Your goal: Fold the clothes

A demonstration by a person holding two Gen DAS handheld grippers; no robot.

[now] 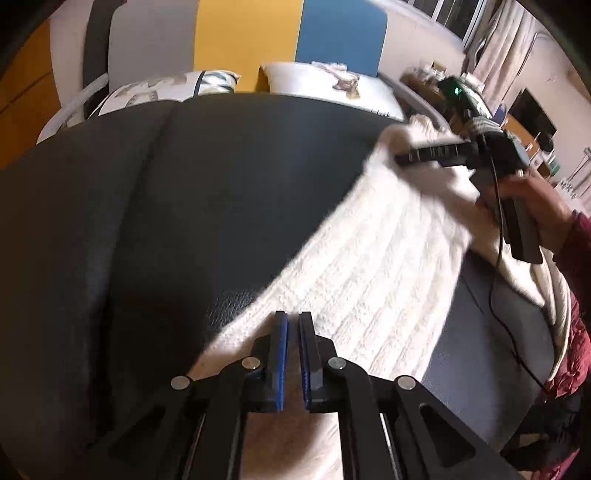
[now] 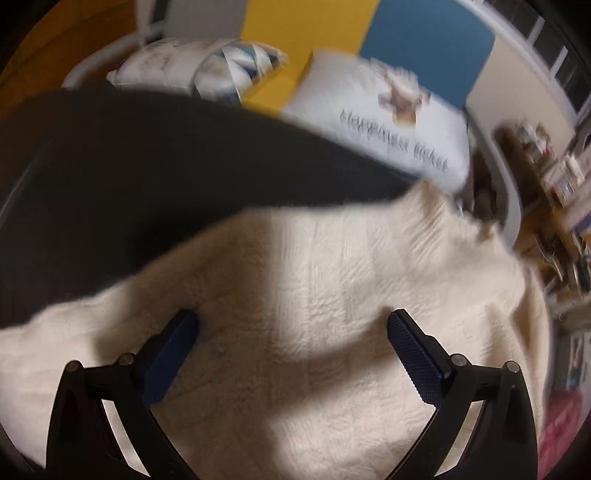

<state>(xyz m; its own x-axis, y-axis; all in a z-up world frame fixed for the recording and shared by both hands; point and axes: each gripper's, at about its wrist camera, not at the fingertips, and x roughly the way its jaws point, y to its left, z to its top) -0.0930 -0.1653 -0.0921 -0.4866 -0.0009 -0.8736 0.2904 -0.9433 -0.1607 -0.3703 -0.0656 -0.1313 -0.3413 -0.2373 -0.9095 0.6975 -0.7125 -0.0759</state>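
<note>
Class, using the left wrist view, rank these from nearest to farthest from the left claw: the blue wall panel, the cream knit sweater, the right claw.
1. Cream knit sweater: directly under the left claw, between its nearly closed fingers.
2. Right claw: ahead to the right, over the sweater's far end.
3. Blue wall panel: far back, behind the pillows.

Along the far edge of the dark leather-textured surface (image 1: 184, 184) we see two pillows. The patterned pillow (image 1: 166, 88) lies toward the far left corner; the white pillow (image 2: 388, 122), printed with a brown figure and blurred dark lettering, lies toward the far right. Behind them we note a wall in grey (image 1: 151, 33), yellow (image 1: 247, 37) and blue (image 1: 340, 33) panels. At far right we find a cluttered wooden shelf (image 2: 554, 192), a pale curtain (image 1: 506, 40) and a dark screen (image 1: 532, 110).
</note>
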